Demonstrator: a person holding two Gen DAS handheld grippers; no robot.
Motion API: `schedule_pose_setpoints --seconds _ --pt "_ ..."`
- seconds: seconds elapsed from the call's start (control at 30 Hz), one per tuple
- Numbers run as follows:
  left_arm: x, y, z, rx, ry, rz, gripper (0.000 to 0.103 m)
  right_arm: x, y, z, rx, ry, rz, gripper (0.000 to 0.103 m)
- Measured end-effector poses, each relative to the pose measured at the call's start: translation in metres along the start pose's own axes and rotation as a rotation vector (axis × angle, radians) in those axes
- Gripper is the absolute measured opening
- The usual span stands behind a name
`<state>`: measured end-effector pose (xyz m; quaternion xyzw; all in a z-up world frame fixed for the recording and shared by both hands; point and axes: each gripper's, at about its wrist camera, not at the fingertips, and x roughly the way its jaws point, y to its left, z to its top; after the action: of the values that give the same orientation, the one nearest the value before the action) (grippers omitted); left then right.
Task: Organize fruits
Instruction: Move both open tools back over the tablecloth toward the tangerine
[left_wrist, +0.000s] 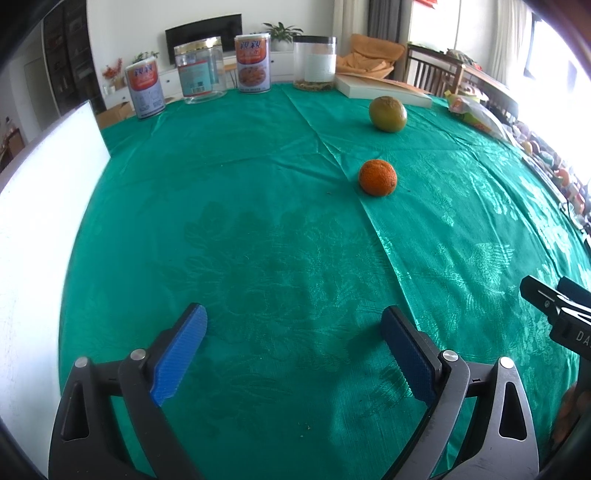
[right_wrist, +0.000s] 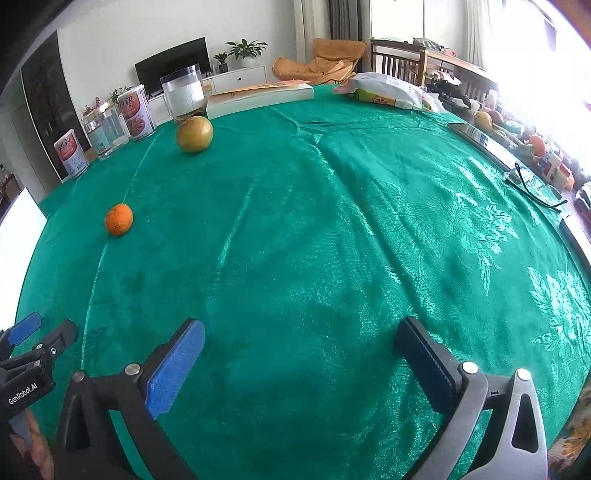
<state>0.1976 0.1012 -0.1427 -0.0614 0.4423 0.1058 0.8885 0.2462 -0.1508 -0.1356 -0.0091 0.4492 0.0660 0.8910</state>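
Note:
A small orange (left_wrist: 377, 177) lies on the green tablecloth, and a larger green-yellow fruit (left_wrist: 388, 113) lies farther back. Both also show in the right wrist view, the orange (right_wrist: 118, 219) at the left and the green-yellow fruit (right_wrist: 194, 134) beyond it. My left gripper (left_wrist: 295, 332) is open and empty, low over the cloth, well short of the orange. My right gripper (right_wrist: 301, 347) is open and empty, with both fruits far to its front left. A white board (left_wrist: 40, 206) stands at the table's left edge.
Two printed tins (left_wrist: 253, 62), a clear jar (left_wrist: 201, 72) and a clear canister with white contents (left_wrist: 315, 61) stand along the far edge. A flat box (left_wrist: 384, 90) and a snack bag (right_wrist: 388, 92) lie at the back right. Glasses (right_wrist: 535, 184) lie at the right edge.

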Motion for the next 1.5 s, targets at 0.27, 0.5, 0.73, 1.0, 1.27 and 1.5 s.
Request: schedule_pose_setpoints --seconds 0.27,0.5,0.73,1.0,1.27,1.5 --pt "0.000 0.000 0.000 -0.003 -0.001 -0.004 0.096 0.001 0.003 -0.001 -0.016 0.007 -0.015 0.103" --pt "0.000 0.000 -0.001 0.001 0.001 -0.002 0.097 0.003 0.006 0.000 -0.035 0.015 -0.037 0.103" --pt "0.000 0.000 -0.001 0.002 0.001 0.000 0.097 0.004 0.006 0.000 -0.035 0.015 -0.037 0.103" --pt "0.000 0.000 -0.001 0.003 0.001 0.000 0.097 0.004 0.006 0.000 -0.035 0.016 -0.037 0.103" --pt "0.000 0.000 -0.001 0.002 0.001 0.000 0.097 0.004 0.006 0.000 -0.036 0.016 -0.037 0.103" --pt "-0.004 -0.009 0.010 0.007 -0.022 -0.080 0.097 0.004 0.006 0.000 -0.035 0.016 -0.038 0.103"
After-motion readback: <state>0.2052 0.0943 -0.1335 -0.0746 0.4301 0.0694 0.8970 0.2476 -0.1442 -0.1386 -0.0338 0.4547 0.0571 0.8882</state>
